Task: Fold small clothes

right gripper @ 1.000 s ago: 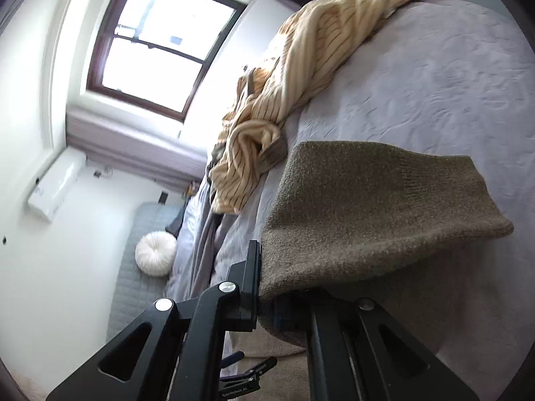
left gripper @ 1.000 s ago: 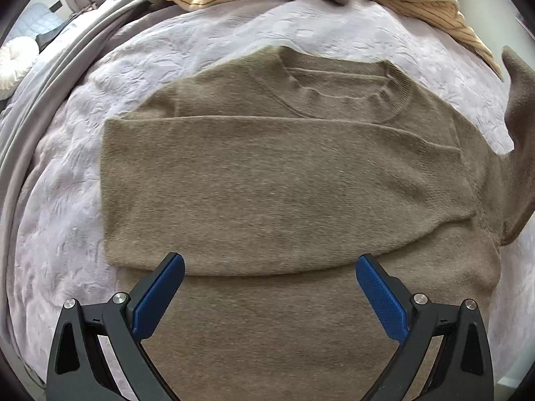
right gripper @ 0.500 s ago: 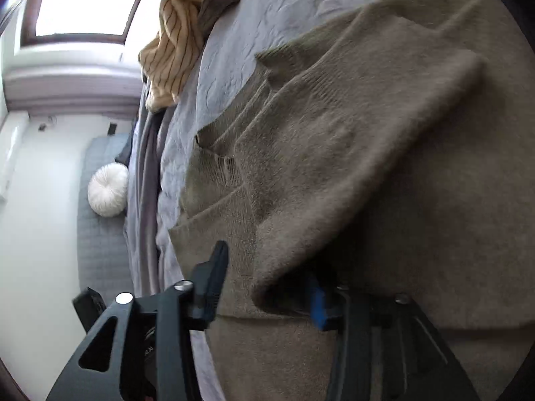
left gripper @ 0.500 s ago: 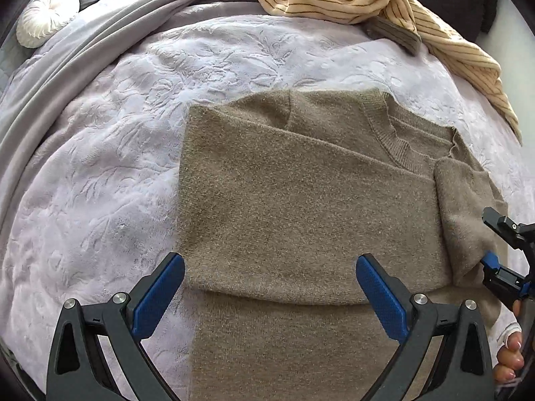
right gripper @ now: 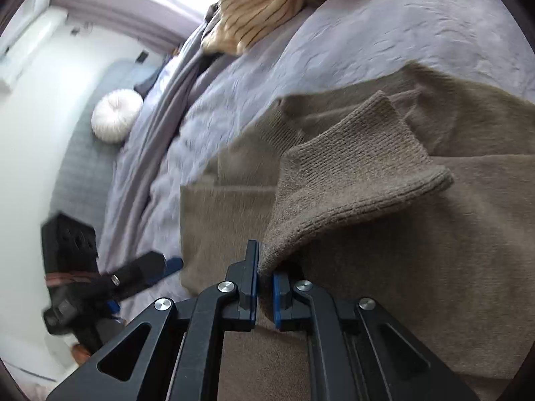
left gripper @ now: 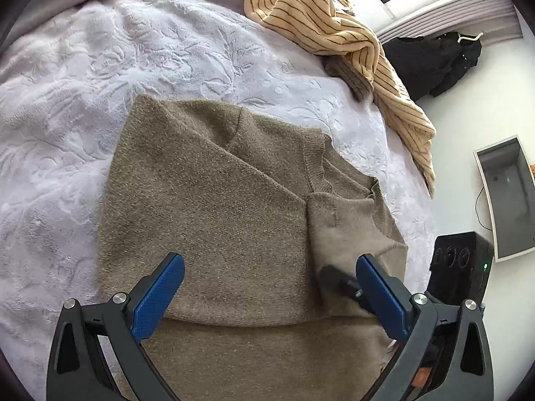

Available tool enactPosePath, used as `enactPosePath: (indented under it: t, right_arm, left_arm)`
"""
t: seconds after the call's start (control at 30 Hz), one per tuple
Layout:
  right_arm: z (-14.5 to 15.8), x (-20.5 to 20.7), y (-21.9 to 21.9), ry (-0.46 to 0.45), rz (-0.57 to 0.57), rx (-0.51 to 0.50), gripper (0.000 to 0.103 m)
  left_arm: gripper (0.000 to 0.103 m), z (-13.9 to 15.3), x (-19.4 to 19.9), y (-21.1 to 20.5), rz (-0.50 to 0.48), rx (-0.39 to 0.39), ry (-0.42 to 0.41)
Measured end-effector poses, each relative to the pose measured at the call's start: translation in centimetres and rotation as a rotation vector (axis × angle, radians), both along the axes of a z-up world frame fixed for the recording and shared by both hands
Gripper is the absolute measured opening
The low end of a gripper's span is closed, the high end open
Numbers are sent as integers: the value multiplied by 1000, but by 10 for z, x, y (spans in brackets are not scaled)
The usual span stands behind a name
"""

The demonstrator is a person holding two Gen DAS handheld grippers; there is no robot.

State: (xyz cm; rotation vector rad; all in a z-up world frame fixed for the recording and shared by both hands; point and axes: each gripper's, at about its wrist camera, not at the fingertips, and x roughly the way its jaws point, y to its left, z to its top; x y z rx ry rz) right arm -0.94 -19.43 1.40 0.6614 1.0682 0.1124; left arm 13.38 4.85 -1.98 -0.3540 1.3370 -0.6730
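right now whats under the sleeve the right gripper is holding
The right hand-held gripper pinches the sleeve over the brown sweater. The sweater's body shows beneath; the bedspread under that is covered.

Black tongs [left gripper: 270,287], blue ribbed pads [left gripper: 157,297]

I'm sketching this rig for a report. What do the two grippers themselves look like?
Both match. The left gripper has black angular arms with triangular cut-outs, silver round screws and textured blue pads. The right gripper has the same black frame, silver screws and blue pads.

Striped yellow garment [left gripper: 337,30] on embossed lilac bedspread [left gripper: 100,67]; round white cushion [right gripper: 117,119] beyond.
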Motion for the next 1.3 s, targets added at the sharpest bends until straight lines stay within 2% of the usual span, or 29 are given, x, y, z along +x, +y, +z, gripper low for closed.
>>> enactPosePath:
  t: [0.1, 0.17, 0.23, 0.27, 0.33, 0.4, 0.47, 0.5, 0.53, 0.6, 0.7, 0.77, 0.87, 0.97, 1.1, 1.2, 1.23, 1.27, 1.3]
  right_arm:
    - [-13, -1, 26, 67, 81, -61, 15]
    - [-16, -6, 38, 83, 124, -95, 28]
    - [-10, -10, 47, 68, 157, -118, 50]
    - [-7, -13, 49, 52, 155, -144, 51]
    - [2, -19, 42, 18, 91, -153, 51]
    - [5, -27, 19, -11, -26, -68, 51]
    - [3, -32, -6, -30, -122, 30, 44]
    - [-1, -30, -13, -29, -142, 58, 24]
    - [-1, -28, -17, -26, -143, 55, 12]
    - [-1, -14, -6, -46, -81, 32, 12]
    - [0, 4, 31, -53, 99, 10, 12]
    - [-5, 12, 51, -15, 163, -34, 19]
    - [-12, 0, 59, 24, 185, -41, 26]
    - [-7, -19, 47, 27, 144, -6, 28]
    - [-7, -81, -8, 56, -100, 93, 28]
    - [-13, -143, -58, 103, -336, 179, 30]
    - [-15, -161, -71, 111, -416, 195, 33]
    - [-15, -176, -83, 112, -488, 204, 34]
    - [-14, -187, -94, 106, -548, 208, 36]
  left_arm:
    - [103, -8, -1, -10, -26, 1, 22]
    - [103, -12, -2, -16, -42, -1, 27]
    - [103, -14, -3, -20, -48, 4, 32]
    - [103, -15, -3, -21, -43, 9, 33]
    - [103, -14, -2, -18, -22, 38, 25]
    - [103, -10, 1, -10, 4, 52, -1]
    - [103, -7, 6, -3, 22, 48, -3]
    - [103, -7, 8, 1, 26, 41, 2]
    - [103, -7, 11, 5, 31, 30, 8]
    - [103, -6, 15, 12, 32, -13, 26]
    - [103, -12, 21, 19, 14, -120, 92]
    - [103, -18, 22, 16, 13, -134, 120]
    - [103, -30, 21, 10, -7, -129, 161]
    - [103, -32, 17, 4, -15, -104, 152]
    - [101, -26, 17, -1, -31, -44, 112]
    - [77, -22, 16, -7, -83, 32, 76]
    - [60, -24, 16, -10, -99, 51, 76]
    - [36, -26, 15, -11, -118, 67, 77]
    - [22, -27, 15, -14, -138, 84, 77]
